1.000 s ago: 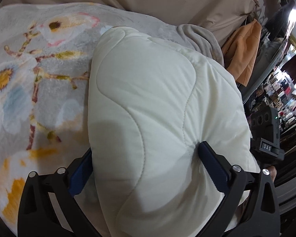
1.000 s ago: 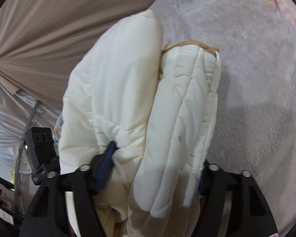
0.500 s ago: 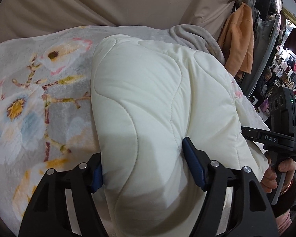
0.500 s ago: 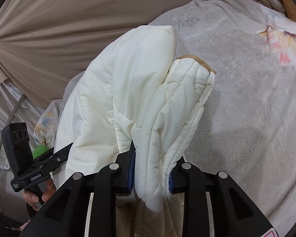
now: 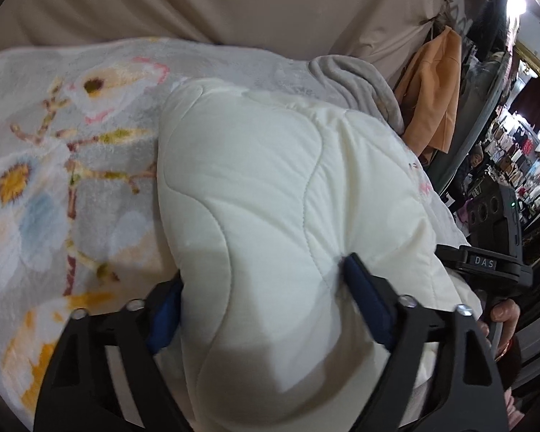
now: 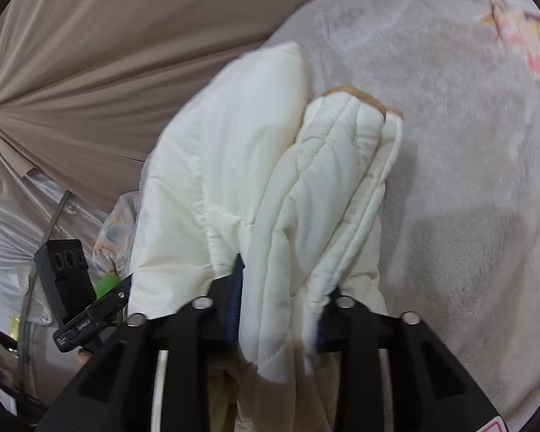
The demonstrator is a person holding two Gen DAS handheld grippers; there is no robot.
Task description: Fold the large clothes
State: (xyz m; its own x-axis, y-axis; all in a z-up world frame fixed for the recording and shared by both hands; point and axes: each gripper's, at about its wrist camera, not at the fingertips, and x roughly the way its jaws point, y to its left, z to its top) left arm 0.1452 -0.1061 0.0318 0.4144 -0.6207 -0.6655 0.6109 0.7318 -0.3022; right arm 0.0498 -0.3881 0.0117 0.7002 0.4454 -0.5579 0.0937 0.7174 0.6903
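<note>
Puffy cream quilted jacket (image 5: 270, 198), wavy stitching

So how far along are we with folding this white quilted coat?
Done: the white quilted coat is already doubled into a thick bundle over the floral blanket.
In hand: the left hand-held gripper clamps the bulky fold; the right hand-held gripper, jaws closing, pinches the layered tan-trimmed edges.
Left: laying it flat and letting go.

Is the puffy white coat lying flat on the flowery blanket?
No, the puffy white coat is bunched up thick, squeezed in the left claw above the flowery blanket.
</note>
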